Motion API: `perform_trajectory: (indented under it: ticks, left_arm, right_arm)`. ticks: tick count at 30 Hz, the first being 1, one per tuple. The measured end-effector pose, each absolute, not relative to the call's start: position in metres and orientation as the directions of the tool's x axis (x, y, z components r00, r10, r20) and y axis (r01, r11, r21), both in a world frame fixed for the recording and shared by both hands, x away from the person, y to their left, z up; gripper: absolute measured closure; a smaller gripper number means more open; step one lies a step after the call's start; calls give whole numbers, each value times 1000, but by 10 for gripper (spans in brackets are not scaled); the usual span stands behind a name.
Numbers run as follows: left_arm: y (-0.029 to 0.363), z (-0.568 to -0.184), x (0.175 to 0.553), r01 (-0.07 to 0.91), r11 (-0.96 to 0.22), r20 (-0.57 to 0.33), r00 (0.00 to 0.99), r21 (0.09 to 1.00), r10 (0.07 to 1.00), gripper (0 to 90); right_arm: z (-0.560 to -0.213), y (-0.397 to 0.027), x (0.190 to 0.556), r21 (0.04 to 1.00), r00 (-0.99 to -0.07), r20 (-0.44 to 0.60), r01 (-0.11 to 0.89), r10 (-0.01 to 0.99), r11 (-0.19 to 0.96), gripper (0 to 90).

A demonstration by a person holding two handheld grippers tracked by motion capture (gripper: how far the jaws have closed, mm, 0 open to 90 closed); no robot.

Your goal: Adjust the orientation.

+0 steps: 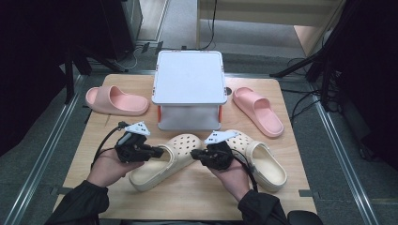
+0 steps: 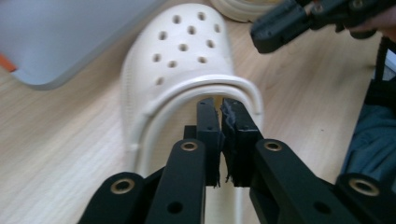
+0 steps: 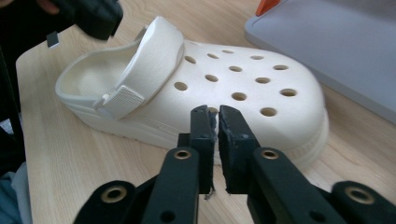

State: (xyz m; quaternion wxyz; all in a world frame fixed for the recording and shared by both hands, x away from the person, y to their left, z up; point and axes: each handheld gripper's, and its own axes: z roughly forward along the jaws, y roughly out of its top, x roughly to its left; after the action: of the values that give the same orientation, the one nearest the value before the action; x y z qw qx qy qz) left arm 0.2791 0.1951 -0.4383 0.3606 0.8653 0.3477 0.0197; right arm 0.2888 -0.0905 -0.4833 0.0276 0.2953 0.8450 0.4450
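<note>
- Both jaws of the left gripper (image 2: 220, 108) are pressed together with nothing between them, their tips at the heel strap of a cream clog (image 2: 187, 60).
- Jaws of the right gripper (image 3: 215, 116) are likewise closed and empty, just beside the toe side of that clog (image 3: 224, 88).
- Second cream clog (image 1: 263, 161) lies under the right hand (image 1: 232, 176).
- Two pink slides (image 1: 115, 101) (image 1: 258, 110) flank a white two-tier stand (image 1: 189, 77) on the wooden table (image 1: 197, 197).
</note>
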Motion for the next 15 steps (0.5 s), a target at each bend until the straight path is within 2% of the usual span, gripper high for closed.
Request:
perform_trajectory:
  ticks: [5, 8, 15]
  left_arm:
    - [220, -453, 294, 622, -449, -209, 705, 642, 678, 887]
    - [231, -465, 302, 647, -411, -250, 684, 642, 685, 878]
    - [226, -480, 306, 665, -431, -251, 678, 609, 691, 880]
  right_arm:
    - [-489, -82, 283, 754, -826, 215, 479, 521, 449, 900]
    - [-493, -79, 281, 742, -827, 209, 481, 521, 467, 900]
    - [-500, -75, 283, 732, -828, 167, 468, 535, 495, 889]
